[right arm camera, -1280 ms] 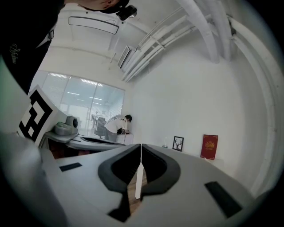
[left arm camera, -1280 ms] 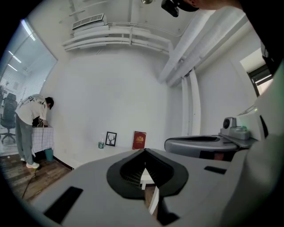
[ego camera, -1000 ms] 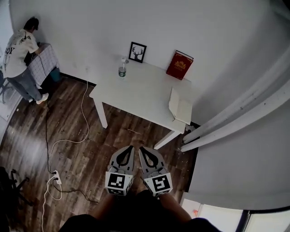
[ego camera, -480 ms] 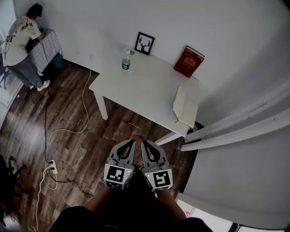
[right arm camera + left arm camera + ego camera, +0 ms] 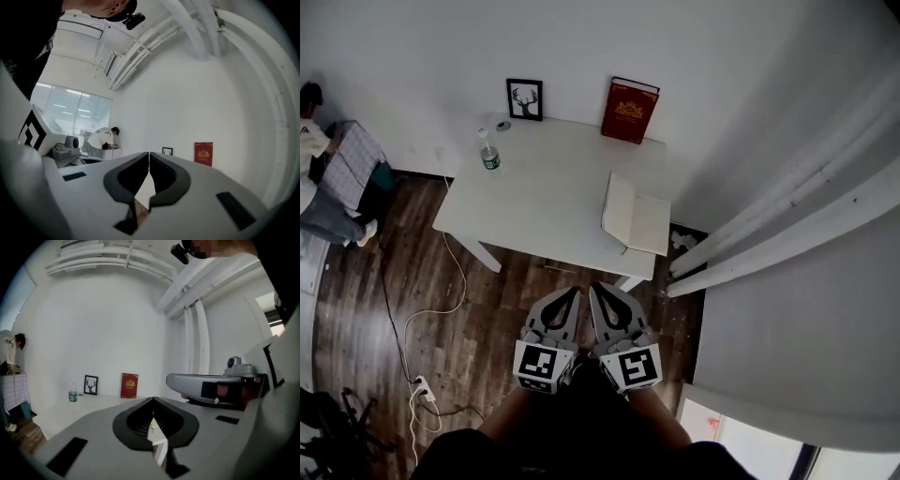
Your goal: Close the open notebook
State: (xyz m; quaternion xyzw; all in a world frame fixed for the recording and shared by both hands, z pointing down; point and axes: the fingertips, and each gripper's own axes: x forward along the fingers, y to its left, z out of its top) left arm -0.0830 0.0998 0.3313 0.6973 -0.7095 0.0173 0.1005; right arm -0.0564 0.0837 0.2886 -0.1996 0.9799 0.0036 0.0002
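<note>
An open cream-paged notebook [image 5: 636, 217] lies near the right front corner of the white table [image 5: 544, 192], its left leaf standing up. Both grippers hang side by side in front of the table, over the floor, short of its front edge. My left gripper [image 5: 569, 294] has its jaws together with nothing between them. My right gripper [image 5: 596, 290] is shut too, empty. In the left gripper view the notebook [image 5: 157, 438] shows through the gap behind the closed tips [image 5: 152, 399]. The right gripper view shows closed tips [image 5: 148, 153] pointing level at the table.
A red book [image 5: 628, 111] and a framed deer picture [image 5: 524, 98] lean on the back wall; a water bottle [image 5: 489, 155] stands at the table's left. White pipes [image 5: 769, 234] run at the right. A cable [image 5: 441, 300] trails on the wood floor. A person [image 5: 319, 178] is far left.
The view has swung and I have moved nearer: the table and notebook now sit straight ahead of both grippers. Both grippers stayed shut and side by side.
</note>
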